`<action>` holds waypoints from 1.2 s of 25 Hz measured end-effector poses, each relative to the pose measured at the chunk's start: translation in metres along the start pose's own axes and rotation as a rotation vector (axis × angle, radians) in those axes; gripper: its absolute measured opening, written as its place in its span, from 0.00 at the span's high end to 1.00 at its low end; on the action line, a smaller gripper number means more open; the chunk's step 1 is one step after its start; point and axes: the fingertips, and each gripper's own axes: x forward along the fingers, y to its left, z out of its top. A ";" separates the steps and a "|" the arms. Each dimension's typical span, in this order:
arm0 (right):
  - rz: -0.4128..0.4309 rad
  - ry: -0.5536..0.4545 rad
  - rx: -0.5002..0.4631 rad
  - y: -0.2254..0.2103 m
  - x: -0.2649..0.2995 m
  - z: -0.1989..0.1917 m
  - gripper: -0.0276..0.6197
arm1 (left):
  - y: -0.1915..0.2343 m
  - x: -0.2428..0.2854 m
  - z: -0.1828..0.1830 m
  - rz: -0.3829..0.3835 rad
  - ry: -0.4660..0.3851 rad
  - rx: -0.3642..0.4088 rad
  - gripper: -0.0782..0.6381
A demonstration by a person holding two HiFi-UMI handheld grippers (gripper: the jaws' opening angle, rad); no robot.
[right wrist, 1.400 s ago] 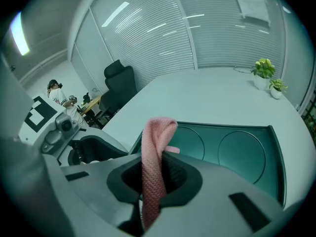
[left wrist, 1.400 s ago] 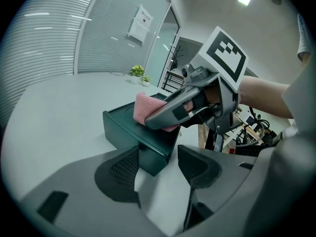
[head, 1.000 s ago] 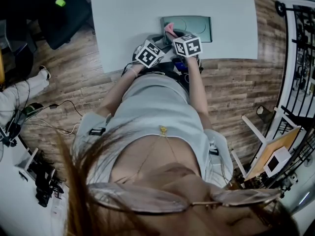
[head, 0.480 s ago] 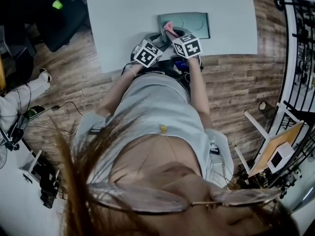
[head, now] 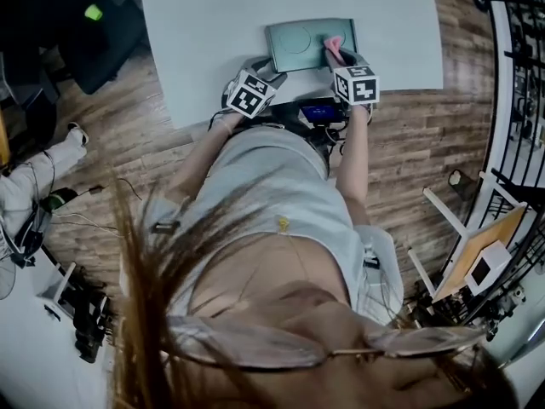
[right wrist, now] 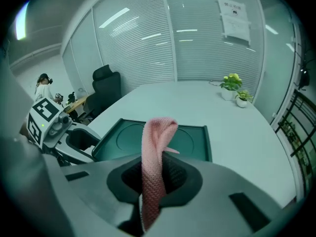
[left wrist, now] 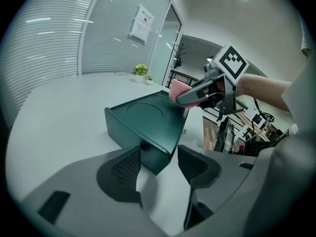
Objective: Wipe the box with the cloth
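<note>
Left claw (left wrist: 160, 164): jaws wide apart, the box's near corner poking in between them. It is not clamped, and a strip of table shows beside the right jaw.
Right claw (right wrist: 154, 174): pinched tight on the cloth and poised over the right end of the box.
Cloth (right wrist: 157, 132): pink knit, folded into a loop that stands up above the jaws. I can't tell whether its tip is touching the lid or just clear of it.
Box (left wrist: 148, 120): dark green, low and flat, with a round recess in its lid. It lies at the near edge of the table, right in front of the person.
Handling: the cloth looks soft and floppy and should drag easily. The box looks stiff, smooth and light, so it will likely skid under a wipe.
Where to hold: brace the box at that near corner, with the cloth gripped low, as it is.
Table (head: 213, 24): pale and bare beyond the box.
Far edge: small potted plants (right wrist: 231, 87).
</note>
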 end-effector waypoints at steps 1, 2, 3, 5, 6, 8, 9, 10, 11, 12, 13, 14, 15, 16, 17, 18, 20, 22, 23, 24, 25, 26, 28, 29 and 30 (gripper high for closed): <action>-0.021 0.007 0.005 -0.008 -0.003 -0.004 0.90 | 0.001 0.000 0.000 0.002 0.000 -0.003 0.55; -0.043 0.015 0.011 -0.017 -0.005 -0.009 0.90 | 0.002 0.001 0.000 0.004 0.000 -0.005 0.55; -0.063 0.022 0.016 -0.025 -0.007 -0.013 0.90 | 0.002 0.002 0.001 0.005 0.000 -0.008 0.55; -0.103 0.036 0.022 -0.040 -0.011 -0.020 0.90 | 0.003 0.004 0.002 0.007 -0.004 -0.014 0.55; -0.121 0.043 0.020 -0.045 -0.012 -0.023 0.90 | 0.003 0.005 0.003 0.009 -0.009 -0.013 0.55; -0.148 0.058 0.014 -0.052 -0.013 -0.029 0.90 | 0.002 0.005 0.002 0.013 -0.009 -0.014 0.55; -0.155 0.064 0.011 -0.055 -0.013 -0.030 0.90 | 0.002 0.005 0.002 0.013 -0.002 -0.015 0.55; -0.159 0.067 0.010 -0.058 -0.012 -0.031 0.90 | 0.001 0.006 0.001 0.012 0.004 -0.016 0.55; -0.162 0.068 0.010 -0.059 -0.011 -0.031 0.90 | 0.001 0.007 0.002 0.012 0.005 -0.016 0.55; -0.165 0.068 0.011 -0.060 -0.011 -0.032 0.90 | 0.001 0.008 0.002 0.012 0.004 -0.015 0.55; -0.168 0.067 0.013 -0.060 -0.010 -0.032 0.90 | 0.002 0.009 0.002 0.013 0.003 -0.011 0.55; -0.169 0.066 0.015 -0.059 -0.009 -0.032 0.90 | 0.003 0.009 0.001 0.012 0.004 -0.009 0.55; -0.168 0.065 0.020 -0.059 -0.008 -0.033 0.90 | 0.003 0.009 0.000 0.011 0.007 -0.008 0.55; -0.165 0.063 0.025 -0.058 -0.008 -0.033 0.90 | 0.003 0.009 -0.001 0.010 0.008 -0.010 0.55; -0.162 0.061 0.030 -0.058 -0.007 -0.034 0.90 | 0.003 0.009 -0.001 0.010 0.005 -0.012 0.55; -0.160 0.059 0.033 -0.057 -0.007 -0.034 0.90 | 0.003 0.010 -0.001 0.010 0.000 -0.013 0.55; -0.155 0.058 0.039 -0.057 -0.006 -0.035 0.90 | 0.003 0.012 -0.002 0.009 -0.006 -0.014 0.55; -0.149 0.055 0.048 -0.055 -0.006 -0.034 0.90 | 0.003 0.012 -0.002 0.008 -0.006 -0.013 0.55; -0.145 0.051 0.052 -0.054 -0.006 -0.034 0.90 | 0.003 0.011 -0.002 0.007 -0.005 -0.014 0.55; -0.140 0.048 0.054 -0.053 -0.006 -0.033 0.90 | 0.003 0.011 -0.002 0.007 -0.001 -0.015 0.55; -0.134 0.047 0.055 -0.052 -0.005 -0.032 0.90 | 0.003 0.010 -0.003 0.009 0.004 -0.016 0.55; -0.128 0.047 0.055 -0.050 -0.005 -0.032 0.90 | 0.003 0.010 -0.003 0.009 0.008 -0.018 0.55; -0.119 0.050 0.051 -0.048 -0.004 -0.032 0.90 | 0.002 0.009 -0.002 0.008 0.008 -0.024 0.55; -0.115 0.053 0.048 -0.046 -0.004 -0.033 0.90 | 0.001 0.009 -0.002 0.008 0.007 -0.024 0.55; -0.112 0.056 0.047 -0.045 -0.004 -0.033 0.90 | 0.001 0.010 -0.002 0.007 0.005 -0.022 0.55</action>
